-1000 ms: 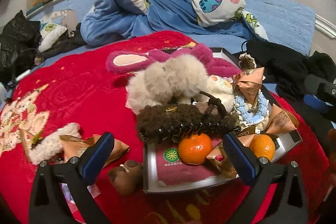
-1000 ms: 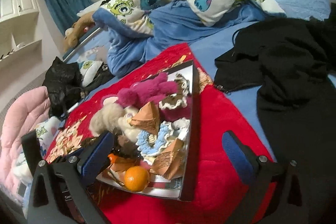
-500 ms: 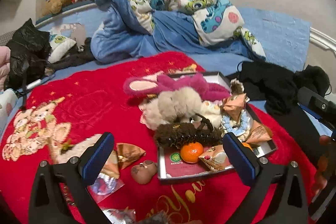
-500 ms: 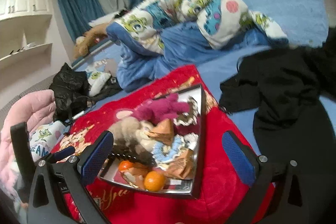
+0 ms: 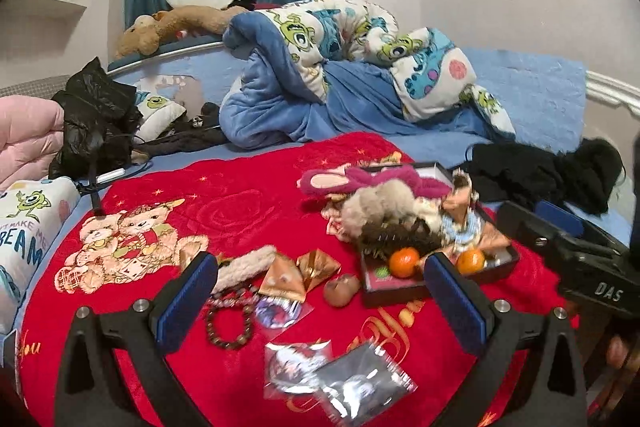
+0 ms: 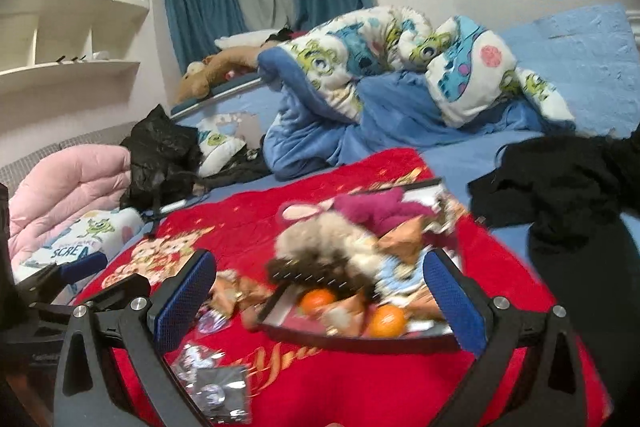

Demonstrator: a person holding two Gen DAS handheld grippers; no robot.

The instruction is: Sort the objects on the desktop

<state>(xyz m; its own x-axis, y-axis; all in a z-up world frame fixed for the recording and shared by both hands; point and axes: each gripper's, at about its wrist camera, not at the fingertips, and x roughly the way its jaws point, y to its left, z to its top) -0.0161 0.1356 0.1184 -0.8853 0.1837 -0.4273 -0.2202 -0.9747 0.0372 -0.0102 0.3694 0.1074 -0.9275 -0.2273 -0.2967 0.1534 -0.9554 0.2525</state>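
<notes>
"DAS" stands on the right gripper (image 5: 560, 223); "BEAM" on the white pillow (image 5: 28, 223); "You" on the red blanket (image 5: 240, 203).

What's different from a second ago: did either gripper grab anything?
No. Both have pulled back and up from the tray: it looks smaller, and the bead bracelet and plastic packets now show. Left gripper and right gripper stayed open and empty; the tray's contents look unmoved.

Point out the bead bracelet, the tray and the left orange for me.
bead bracelet (image 5: 229, 323), left wrist view, on the lower left arc of the beads.
tray (image 5: 394, 294), left wrist view, on its dark front wall.
left orange (image 5: 404, 262), left wrist view, on the middle of the fruit.
</notes>
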